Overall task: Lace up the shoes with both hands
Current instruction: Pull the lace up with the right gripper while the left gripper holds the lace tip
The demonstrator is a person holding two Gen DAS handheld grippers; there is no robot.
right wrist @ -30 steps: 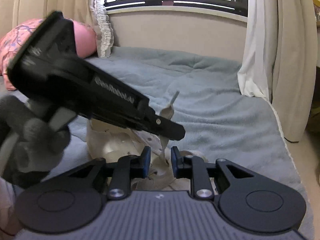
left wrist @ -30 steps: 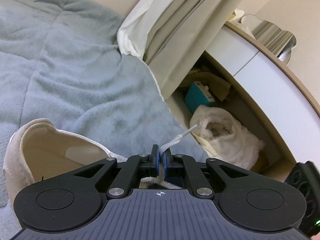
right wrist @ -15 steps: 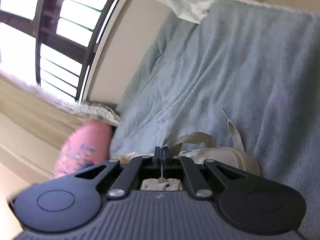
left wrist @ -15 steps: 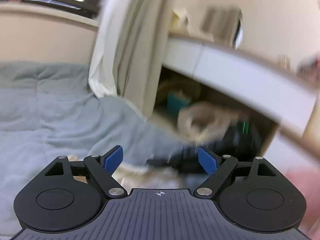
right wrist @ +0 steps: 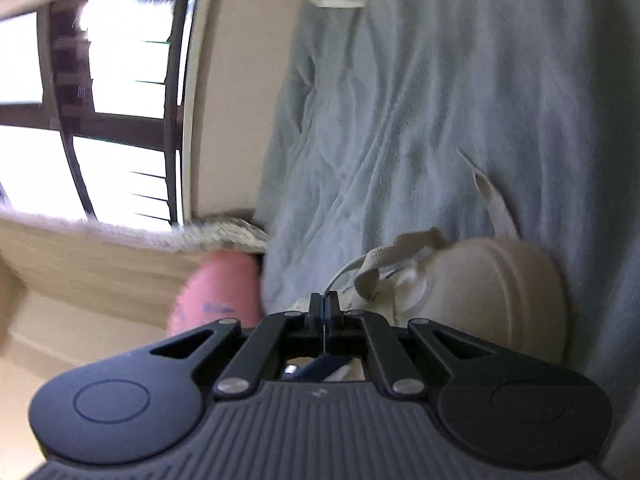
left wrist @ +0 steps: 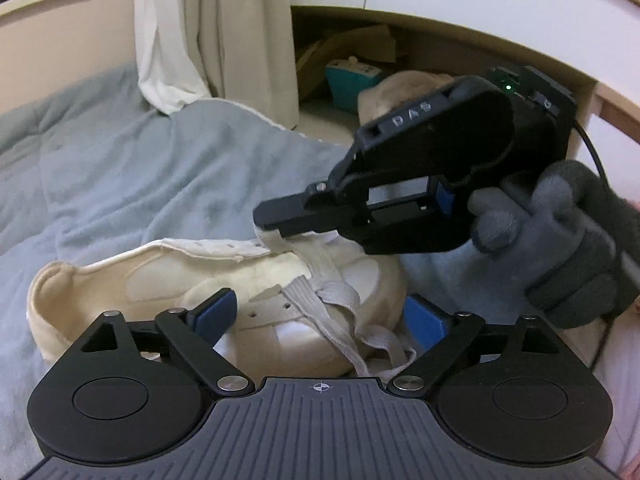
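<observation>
A cream shoe (left wrist: 224, 280) lies on its side on the grey-blue blanket (left wrist: 120, 184), toe to the right. Its flat white lace (left wrist: 340, 312) crosses the lower eyelets and trails off loosely near the toe. My left gripper (left wrist: 320, 314) stands open just in front of the shoe, its blue pads (left wrist: 218, 310) on either side of the laced part, holding nothing. My right gripper (left wrist: 274, 226), held by a grey-gloved hand (left wrist: 560, 240), is shut on the lace at the far eyelet row. In the right wrist view the right gripper (right wrist: 323, 304) is shut, with the shoe's toe (right wrist: 492, 292) and a lace loop (right wrist: 400, 256) beyond it.
A cream curtain (left wrist: 224, 32) hangs behind the bed. Under a white desk lie a teal box (left wrist: 348, 80) and a fluffy white bundle (left wrist: 400, 88). A cable (left wrist: 592, 148) runs from the right gripper. A pink pillow (right wrist: 220, 292) and a window (right wrist: 100, 120) lie to the left.
My left gripper let go of the lace end and opened wide, then turned to face the shoe. My right gripper shut on the lace and rolled onto its side.
</observation>
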